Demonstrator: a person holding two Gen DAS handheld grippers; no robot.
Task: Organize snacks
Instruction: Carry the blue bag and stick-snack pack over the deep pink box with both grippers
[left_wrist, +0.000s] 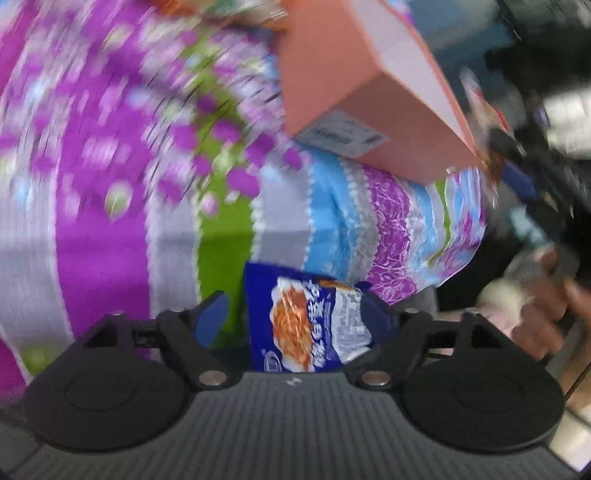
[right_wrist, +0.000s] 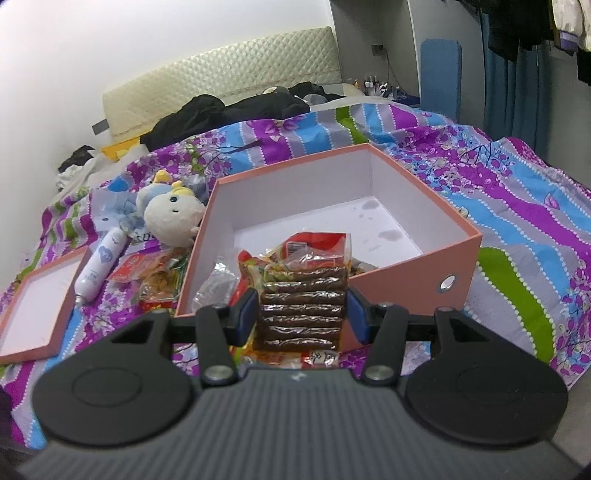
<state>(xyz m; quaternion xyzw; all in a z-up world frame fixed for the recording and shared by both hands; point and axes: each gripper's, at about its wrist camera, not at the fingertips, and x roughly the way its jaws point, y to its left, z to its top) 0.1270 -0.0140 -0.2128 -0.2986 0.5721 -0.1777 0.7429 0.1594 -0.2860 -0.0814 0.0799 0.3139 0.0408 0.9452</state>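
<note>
1. A pink box (right_wrist: 413, 266) sits open near the middle of a bed covered by a striped, flowered spread (right_wrist: 517, 221). Its far half is bare, and a few wrapped snacks (right_wrist: 310, 247) lie heaped in the near corner.

2. The right gripper (right_wrist: 301, 314) pinches a clear pack of brown bars (right_wrist: 303, 306) between its blue pads, holding it upright over the box's near corner.

3. The left gripper (left_wrist: 295, 317) has its fingers spread wide. A blue snack packet (left_wrist: 310, 325) stands between them, leaning toward the right finger; the left pad is clear of it. Whether the right pad touches it cannot be told through the blur.

4. In the left wrist view the box shows tilted and close, up and to the right, so the blue packet appears to be outside it, above the spread.

5. Still loose on the spread, beside the box's left wall: several orange and red snacks (right_wrist: 155, 277), next to a white tube (right_wrist: 99, 266), a plush toy (right_wrist: 173, 214) and the box lid (right_wrist: 37, 310) near the bed's left edge.

6. The job looks barely under way: a handful packed, two items in hand, a pile left.
</note>
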